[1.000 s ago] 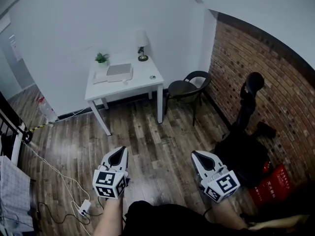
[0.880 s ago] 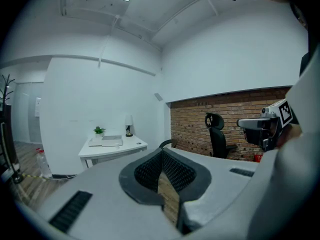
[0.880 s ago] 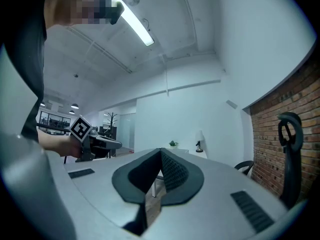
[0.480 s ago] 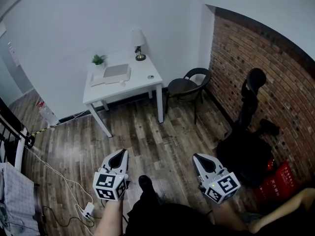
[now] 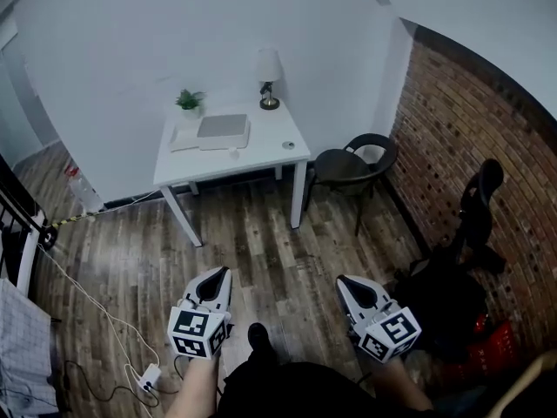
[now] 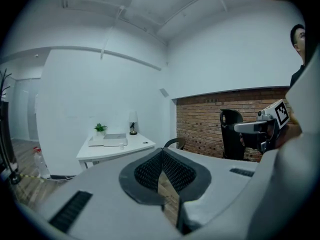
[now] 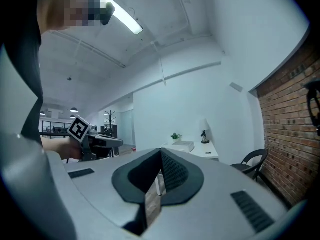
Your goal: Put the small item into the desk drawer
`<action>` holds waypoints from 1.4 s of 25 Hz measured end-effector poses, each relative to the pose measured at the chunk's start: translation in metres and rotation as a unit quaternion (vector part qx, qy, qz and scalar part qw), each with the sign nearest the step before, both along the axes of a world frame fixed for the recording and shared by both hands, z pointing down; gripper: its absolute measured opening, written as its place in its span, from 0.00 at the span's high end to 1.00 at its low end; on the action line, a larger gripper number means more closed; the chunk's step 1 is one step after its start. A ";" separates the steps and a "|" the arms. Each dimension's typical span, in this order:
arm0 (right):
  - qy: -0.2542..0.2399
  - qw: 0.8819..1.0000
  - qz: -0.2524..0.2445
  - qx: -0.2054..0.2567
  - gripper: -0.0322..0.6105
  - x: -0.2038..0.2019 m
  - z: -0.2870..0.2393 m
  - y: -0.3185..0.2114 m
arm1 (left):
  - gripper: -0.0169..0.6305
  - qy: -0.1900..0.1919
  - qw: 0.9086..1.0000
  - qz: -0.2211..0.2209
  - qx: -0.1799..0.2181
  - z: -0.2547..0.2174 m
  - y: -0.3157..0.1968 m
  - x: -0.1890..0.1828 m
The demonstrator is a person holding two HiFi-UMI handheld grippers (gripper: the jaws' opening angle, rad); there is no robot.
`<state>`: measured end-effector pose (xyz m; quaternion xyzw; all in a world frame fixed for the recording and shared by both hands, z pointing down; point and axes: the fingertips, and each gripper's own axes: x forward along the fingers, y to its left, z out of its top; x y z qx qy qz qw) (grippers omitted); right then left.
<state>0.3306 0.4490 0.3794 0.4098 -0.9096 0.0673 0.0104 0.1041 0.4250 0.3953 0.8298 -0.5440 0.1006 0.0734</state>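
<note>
Far from the small item (image 5: 288, 144) on the desk (image 5: 261, 153), axis unreadable, left gripper (image 5: 224, 271) and right gripper (image 5: 342, 279) have empty jaws closed.

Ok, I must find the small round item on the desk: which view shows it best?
The head view: it looks down on the small round item on the white desk. Both gripper views show only a flat speck.

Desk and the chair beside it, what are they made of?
Desk: white, smooth matte top and slanted legs, likely painted wood or laminate. Chair: black, thin legs, probably a metal frame with a moulded plastic seat; too far to be sure.
</note>
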 end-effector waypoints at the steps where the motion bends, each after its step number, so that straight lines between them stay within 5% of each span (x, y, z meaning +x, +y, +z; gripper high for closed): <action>1: 0.003 1.000 -0.005 -0.001 0.95 -0.010 0.000 -0.012 | 0.96 0.002 1.000 0.001 0.000 0.000 -0.013 -0.007; 18: 0.026 1.000 0.002 0.014 0.95 -0.142 -0.033 -0.198 | 0.96 0.006 1.000 0.015 0.023 -0.023 -0.197 -0.137; 35: 0.015 0.998 -0.051 -0.027 0.95 -0.181 0.002 -0.313 | 0.96 0.015 0.999 -0.021 -0.019 0.010 -0.285 -0.166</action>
